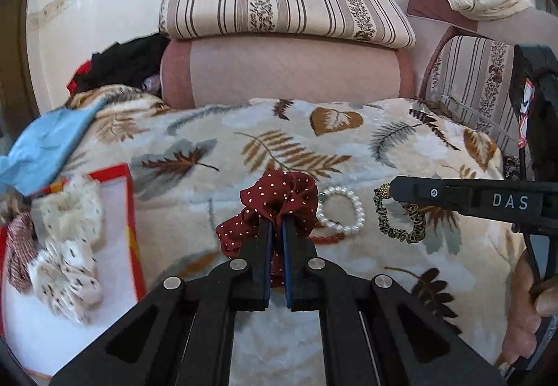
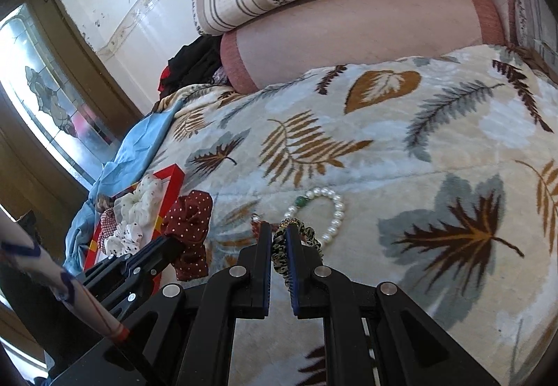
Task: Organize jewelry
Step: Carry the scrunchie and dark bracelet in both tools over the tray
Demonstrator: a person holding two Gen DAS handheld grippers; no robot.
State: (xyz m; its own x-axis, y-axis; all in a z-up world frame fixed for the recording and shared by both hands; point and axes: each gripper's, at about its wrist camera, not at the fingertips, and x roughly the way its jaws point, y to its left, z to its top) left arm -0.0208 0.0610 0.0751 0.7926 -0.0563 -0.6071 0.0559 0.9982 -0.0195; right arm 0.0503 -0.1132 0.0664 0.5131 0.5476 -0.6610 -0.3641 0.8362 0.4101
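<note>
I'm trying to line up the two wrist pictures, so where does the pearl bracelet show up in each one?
Left wrist view: pearl bracelet lies right of centre on the leaf blanket, just right of the red dotted scrunchie.
Right wrist view: pearl bracelet lies centre, just beyond the right gripper.
Shared landmark: the red dotted scrunchie, left of the bracelet in both.

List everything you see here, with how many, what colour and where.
Dotted scrunchie: one, maroon, in the left tool.
Leopard-print scrunchie: one, gold-black, in the right tool.
Pearl bracelet: one, white, on the blanket between them.
Pale scrunchies: at least two, cream, in the tray.
Tray: one, red rim, far left.
Blanket: one, leaf print.
Cushions: striped, behind.
Blue cloth: one, left.
Left tool: shut.
Right tool: shut.
</note>
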